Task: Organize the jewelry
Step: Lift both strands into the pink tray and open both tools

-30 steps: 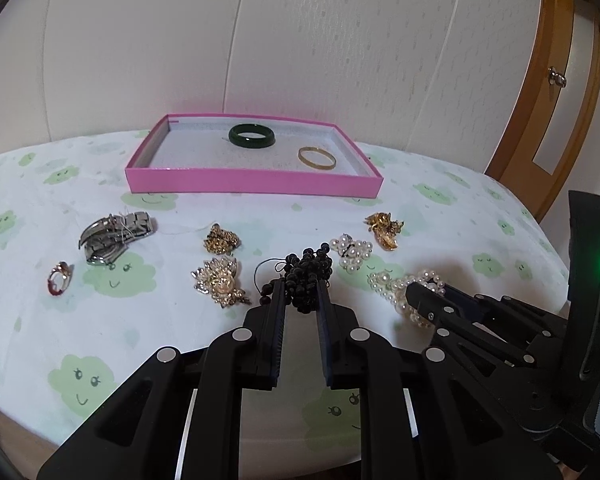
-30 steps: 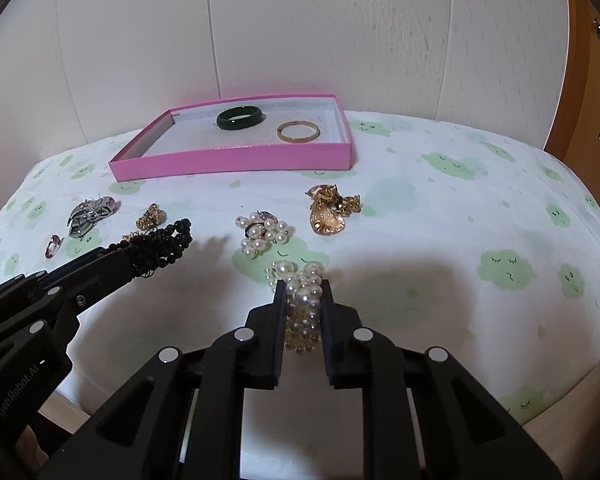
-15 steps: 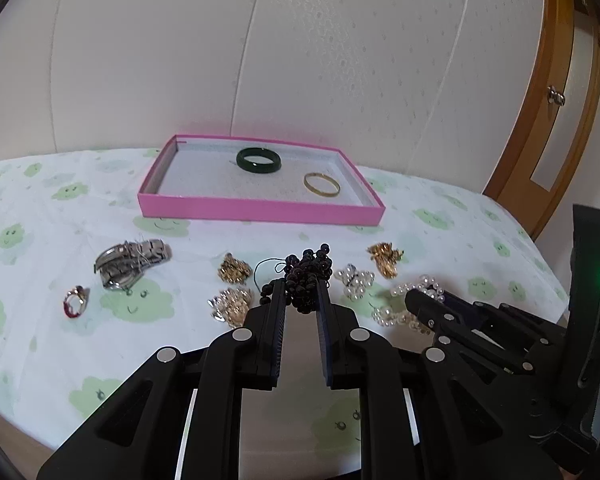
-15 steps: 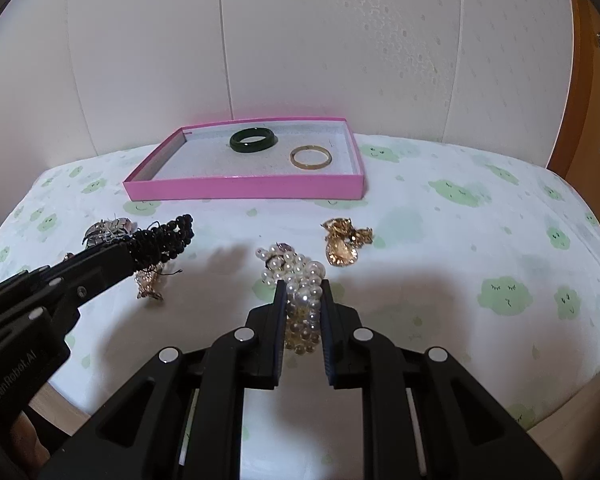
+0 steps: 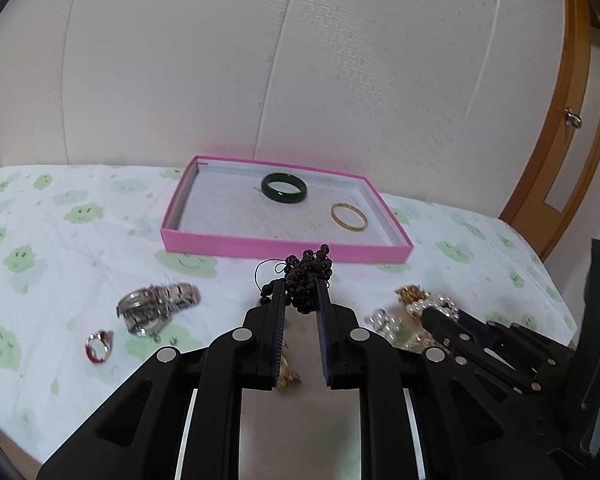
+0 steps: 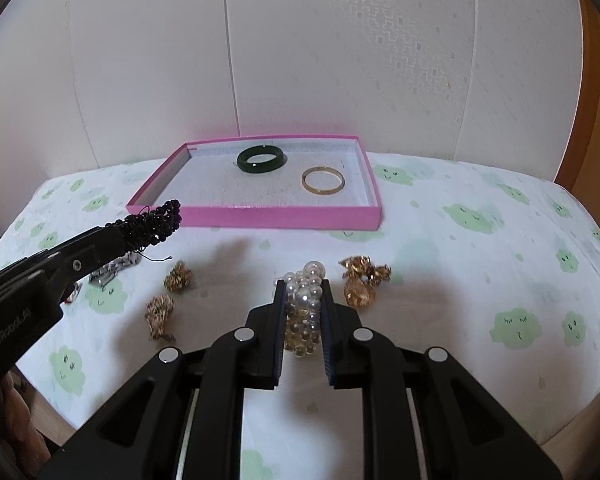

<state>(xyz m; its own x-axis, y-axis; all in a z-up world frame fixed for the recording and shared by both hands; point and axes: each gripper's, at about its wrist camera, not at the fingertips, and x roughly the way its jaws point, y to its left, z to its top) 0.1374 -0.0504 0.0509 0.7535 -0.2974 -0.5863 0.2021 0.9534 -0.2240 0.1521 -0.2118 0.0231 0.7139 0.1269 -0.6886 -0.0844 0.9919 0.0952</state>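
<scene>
Black bead bracelet (image 5: pixel 308 276) clamped in left jaws; pearl bracelet (image 6: pixel 305 300) clamped in right jaws.

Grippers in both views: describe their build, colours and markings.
Both the left gripper and the right gripper are matte black plastic linkages with round silver pivot pins and flat ribbed fingers. One body shows faint pale lettering, another a green light. No cables or sleeves visible.
</scene>
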